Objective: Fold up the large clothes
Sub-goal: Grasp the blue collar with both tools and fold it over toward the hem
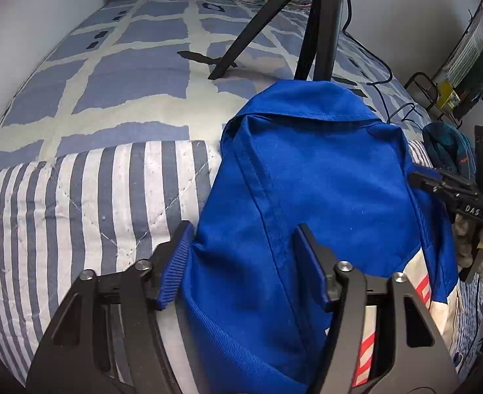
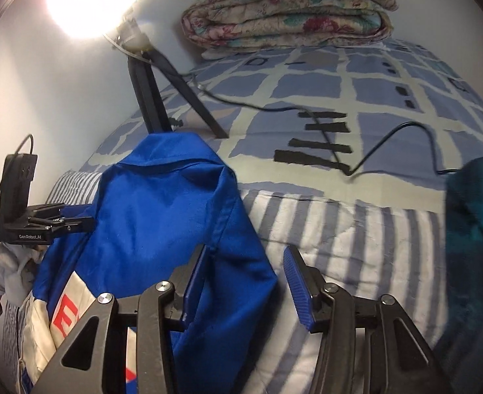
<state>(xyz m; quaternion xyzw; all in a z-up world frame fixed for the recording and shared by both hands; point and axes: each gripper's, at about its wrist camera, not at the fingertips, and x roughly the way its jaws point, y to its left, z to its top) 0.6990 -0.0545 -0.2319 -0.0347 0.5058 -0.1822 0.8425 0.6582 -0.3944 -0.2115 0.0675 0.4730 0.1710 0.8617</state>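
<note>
On bed: blue jacket (image 1: 310,177) draped over striped quilt (image 1: 87,203).
Left gripper (image 1: 241,256): fingers apart, cloth between; grip unclear.
Right gripper (image 2: 244,279): same, contact hidden.
Lower jacket: cut off.

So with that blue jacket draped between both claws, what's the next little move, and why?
Probably close both grippers on the cloth. The blue jacket lies on the striped quilt with an edge between the fingers of the left gripper and of the right gripper, but the pads do not look pressed together, so nothing seems firmly held yet.
</note>
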